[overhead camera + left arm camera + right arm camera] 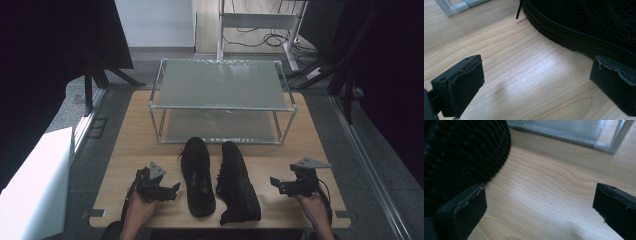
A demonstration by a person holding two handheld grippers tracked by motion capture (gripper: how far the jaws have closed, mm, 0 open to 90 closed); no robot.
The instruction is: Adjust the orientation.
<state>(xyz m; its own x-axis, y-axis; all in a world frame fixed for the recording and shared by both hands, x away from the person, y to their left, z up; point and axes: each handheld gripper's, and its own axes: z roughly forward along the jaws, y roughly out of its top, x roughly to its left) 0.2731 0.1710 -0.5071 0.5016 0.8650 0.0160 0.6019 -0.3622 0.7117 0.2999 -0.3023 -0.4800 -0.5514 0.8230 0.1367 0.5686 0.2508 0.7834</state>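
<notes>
Claws both gape wide: left claw (172, 190) and right claw (276, 184) flank seemingly untouched black shoes (220, 180) near the tabletop's (130, 145) front edge.

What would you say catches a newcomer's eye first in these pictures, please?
Most striking is the pair of black shoes at the near middle of the wooden table: the left shoe stands upright, while the right shoe lies tipped on its side. Flanking them, the left gripper and right gripper point inward with jaws open and empty. Behind the shoes stands a two-tier metal rack.
</notes>
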